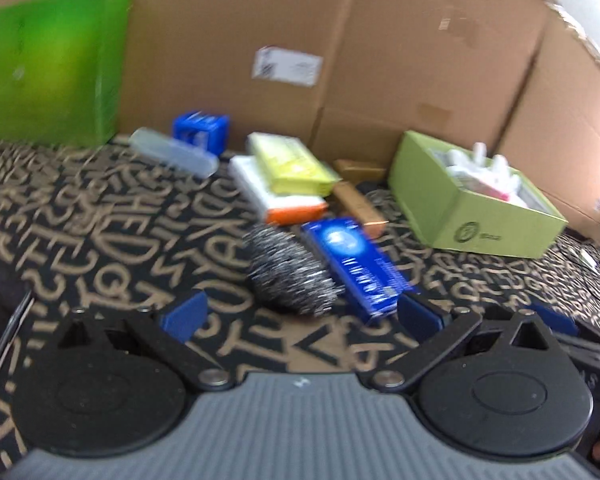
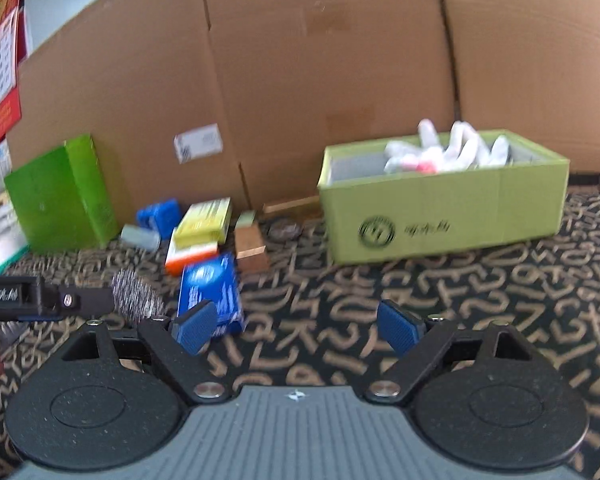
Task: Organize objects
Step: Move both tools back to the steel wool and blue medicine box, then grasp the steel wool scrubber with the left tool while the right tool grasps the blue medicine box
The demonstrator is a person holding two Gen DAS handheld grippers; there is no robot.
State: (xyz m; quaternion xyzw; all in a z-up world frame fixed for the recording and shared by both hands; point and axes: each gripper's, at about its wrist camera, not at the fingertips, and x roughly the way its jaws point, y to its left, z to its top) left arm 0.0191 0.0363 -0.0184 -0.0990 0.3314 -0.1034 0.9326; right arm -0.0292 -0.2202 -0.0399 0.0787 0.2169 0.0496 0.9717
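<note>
Left fingers: the left gripper (image 1: 300,312) is wide open and holds nothing. It sits just in front of the steel wool scrubber (image 1: 290,270).
Right fingers: the right gripper (image 2: 298,326) is wide open too, with nothing in it.
Done: the light green box (image 2: 440,216) already has some white things inside (too blurry to name).
Left to do: the scrubber, the blue carton (image 1: 356,264), the yellow packet (image 1: 290,162), the clear tube (image 1: 172,152) and the small blue box (image 1: 200,130) all lie loose on the patterned cloth (image 2: 460,312).
How far: I think most of the tidying is not done yet.
</note>
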